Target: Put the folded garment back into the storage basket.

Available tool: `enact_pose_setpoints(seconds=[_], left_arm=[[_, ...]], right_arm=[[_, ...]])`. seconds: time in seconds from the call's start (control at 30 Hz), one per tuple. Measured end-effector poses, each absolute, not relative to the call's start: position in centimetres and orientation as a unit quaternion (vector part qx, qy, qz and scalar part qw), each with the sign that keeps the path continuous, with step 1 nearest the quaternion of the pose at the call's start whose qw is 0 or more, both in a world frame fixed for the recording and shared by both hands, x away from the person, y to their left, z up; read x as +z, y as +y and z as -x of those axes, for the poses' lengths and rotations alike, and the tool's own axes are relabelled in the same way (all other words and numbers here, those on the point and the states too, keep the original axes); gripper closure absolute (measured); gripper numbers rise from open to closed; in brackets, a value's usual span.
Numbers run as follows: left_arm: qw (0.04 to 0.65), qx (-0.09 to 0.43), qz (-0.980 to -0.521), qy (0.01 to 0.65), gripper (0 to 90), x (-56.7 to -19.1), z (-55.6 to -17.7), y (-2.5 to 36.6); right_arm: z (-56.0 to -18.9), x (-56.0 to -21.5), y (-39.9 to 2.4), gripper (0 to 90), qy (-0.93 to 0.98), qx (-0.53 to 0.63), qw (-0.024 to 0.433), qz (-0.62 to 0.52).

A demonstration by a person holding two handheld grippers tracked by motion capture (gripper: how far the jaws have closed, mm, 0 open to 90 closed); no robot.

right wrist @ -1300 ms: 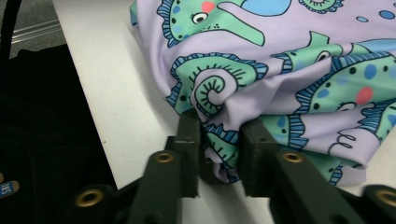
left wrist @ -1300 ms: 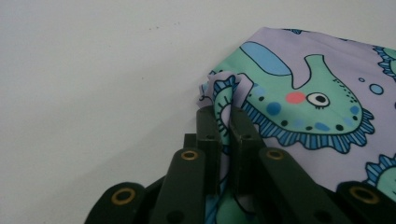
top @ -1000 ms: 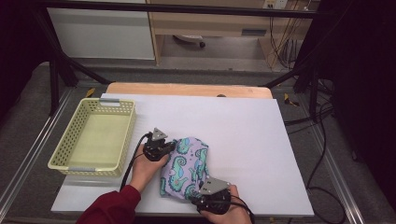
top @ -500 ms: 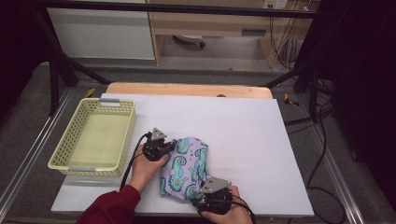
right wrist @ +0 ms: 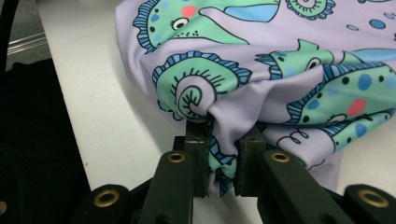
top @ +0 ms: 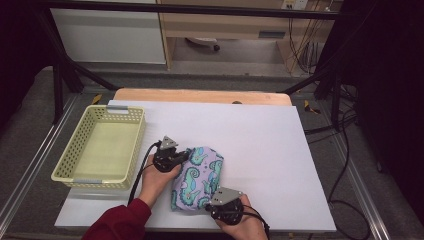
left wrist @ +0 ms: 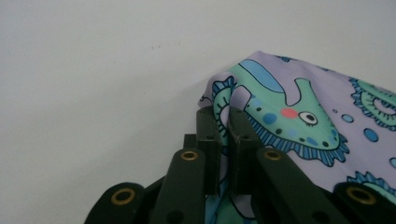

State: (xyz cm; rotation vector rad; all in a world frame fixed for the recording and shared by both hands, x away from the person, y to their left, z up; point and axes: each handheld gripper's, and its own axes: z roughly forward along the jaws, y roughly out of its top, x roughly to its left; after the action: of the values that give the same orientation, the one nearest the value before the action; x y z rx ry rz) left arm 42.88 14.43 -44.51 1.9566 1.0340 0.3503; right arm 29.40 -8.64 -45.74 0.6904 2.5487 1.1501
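Observation:
A folded lilac cloth printed with green and blue seahorses point(top: 200, 175) lies near the front of the white table point(top: 260, 140). My left gripper point(top: 181, 155) is shut on the cloth's upper left corner; in the left gripper view the fabric point(left wrist: 299, 116) is pinched between the two black jaws point(left wrist: 223, 122). My right gripper point(top: 212, 202) grips the cloth's near edge. Its jaws have just been closing, and in the right gripper view they point(right wrist: 222, 140) squeeze a bunched fold of the fabric point(right wrist: 280, 79).
A pale yellow mesh basket point(top: 100, 145) stands empty at the table's left edge. A wooden board point(top: 200, 95) runs along the back edge. Black frame bars and cables point(top: 345, 150) surround the table.
The right hand has shifted slightly at the cloth's near edge. The left hand and the cloth stay where they were.

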Motion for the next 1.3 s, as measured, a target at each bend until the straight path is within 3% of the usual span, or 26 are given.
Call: enact_pose_setpoints(seconds=[0.83, 1.3], left_arm=[[0.499, 0.138, -0.759, 0.395, 85.5, -39.8, -41.8, 15.2], [0.497, 0.128, -0.756, 0.407, 85.5, -36.8, -44.3, 14.3]], right_arm=[[-30.7, -43.7, -8.1, 80.6, 0.875, 0.423, 0.100, -0.213], [-34.7, -41.4, -8.6, 80.6, 0.881, 0.422, 0.085, -0.198]])
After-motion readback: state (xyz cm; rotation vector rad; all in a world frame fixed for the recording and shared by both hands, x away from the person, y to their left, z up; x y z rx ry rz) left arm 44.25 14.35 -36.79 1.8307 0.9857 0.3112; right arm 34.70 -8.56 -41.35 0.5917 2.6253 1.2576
